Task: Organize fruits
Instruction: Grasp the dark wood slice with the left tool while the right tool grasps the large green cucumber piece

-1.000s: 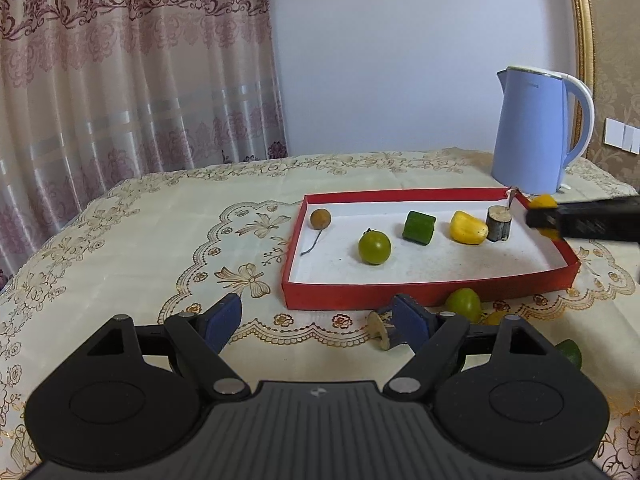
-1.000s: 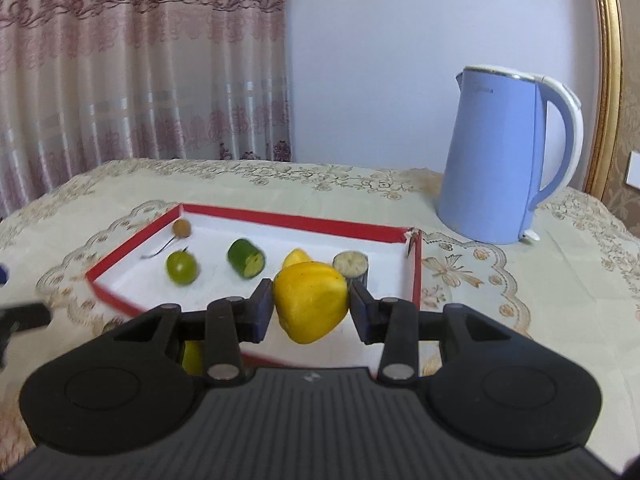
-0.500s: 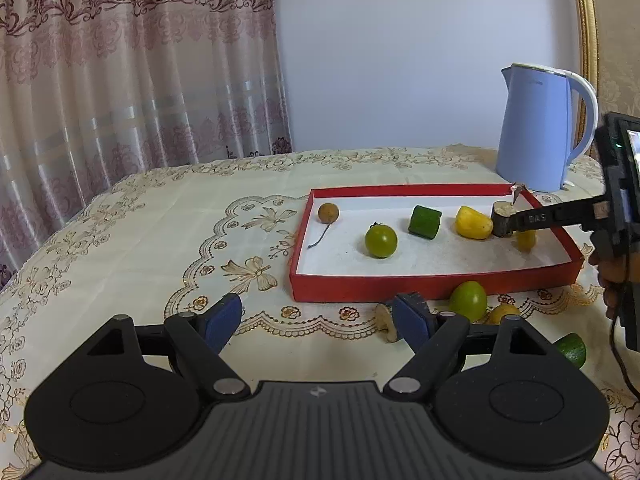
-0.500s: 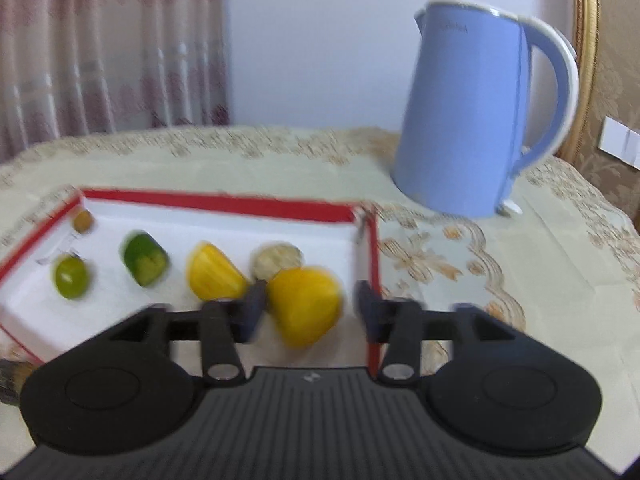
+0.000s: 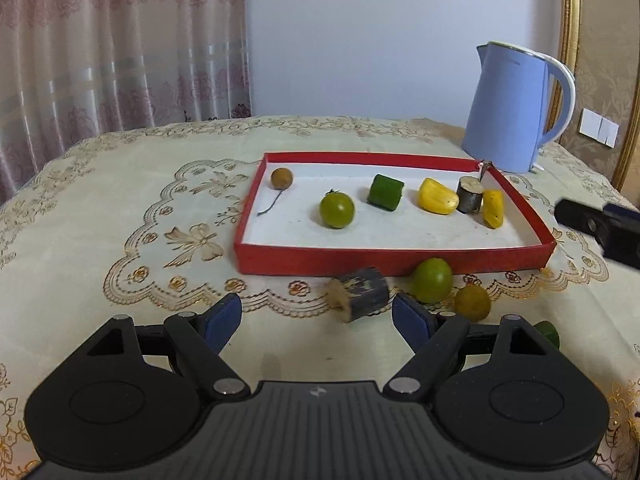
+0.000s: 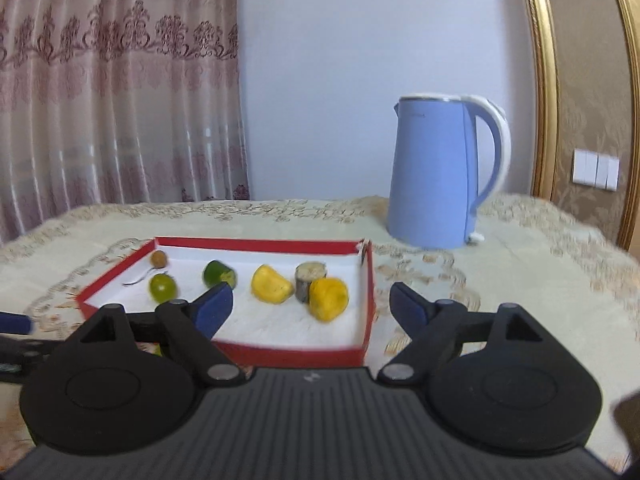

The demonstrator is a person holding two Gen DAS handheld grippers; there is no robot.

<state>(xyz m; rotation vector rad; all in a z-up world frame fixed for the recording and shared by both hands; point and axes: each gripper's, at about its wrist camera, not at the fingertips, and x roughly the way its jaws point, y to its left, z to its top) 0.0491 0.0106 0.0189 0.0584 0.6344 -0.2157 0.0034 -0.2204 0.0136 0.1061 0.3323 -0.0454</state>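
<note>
The right claw [image 6: 311,306] points slightly downward over the near right corner of a red tray [image 6: 296,354]; its blue-padded jaws have just been opening and now stand wide apart with nothing between them. A second ago they clenched a yellow fruit piece [image 6: 329,298], which now lies released inside the tray, touching a short brown-skinned stub [image 6: 309,275] at the right end of the row. Further left in the tray sit another yellow piece [image 6: 270,289], a dark green chunk [image 6: 218,275], a round green fruit [image 6: 162,287] and a small brown fruit [image 6: 159,258] with a thin stalk. The left claw [image 5: 317,317] is tilted down toward the cloth-covered surface [image 5: 120,208] in front of the tray, jaws spread and empty, as they were a second ago. Between and just beyond its pads lies a dark cut stub [image 5: 359,293], untouched; to its right, outside the tray, are a green round fruit [image 5: 432,285], a small yellow-brown fruit [image 5: 472,302] and a green piece [image 5: 547,333] partly hidden by the claw. A pale blue kettle [image 6: 440,176] stands behind the tray's right corner. Compared with a second ago, the right claw has pulled back from the tray, seen at the right edge of the left view.
</note>
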